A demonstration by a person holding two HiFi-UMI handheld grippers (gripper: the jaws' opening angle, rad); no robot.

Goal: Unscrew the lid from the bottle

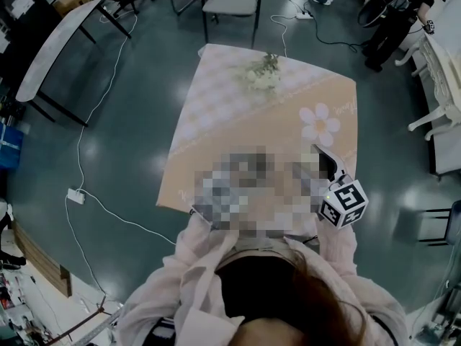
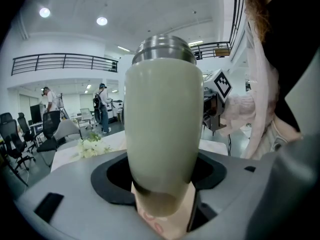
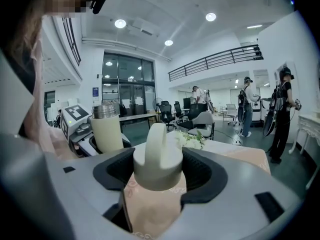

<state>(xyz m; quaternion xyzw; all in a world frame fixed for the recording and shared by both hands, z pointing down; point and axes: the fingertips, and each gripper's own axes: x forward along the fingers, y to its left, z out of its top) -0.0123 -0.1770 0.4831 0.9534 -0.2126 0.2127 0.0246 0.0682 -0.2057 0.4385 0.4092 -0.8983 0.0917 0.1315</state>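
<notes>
The bottle [image 2: 162, 119] stands upright in the left claw [image 2: 160, 189]. The lid [image 3: 157, 159] sits apart in the right claw [image 3: 157, 184], to the bottle's right. Flowers [image 1: 263, 74] lie on the bench [image 1: 238, 143] at its far side, with a chair [image 1: 232, 4] behind.

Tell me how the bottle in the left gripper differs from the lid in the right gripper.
The bottle is tall; the lid is short and squat. The bottle tops out in a bare steel neck; the lid carries a loop handle and shows no metal. Both are pale, upright and clamped: bottle in the left gripper, lid in the right gripper.
</notes>
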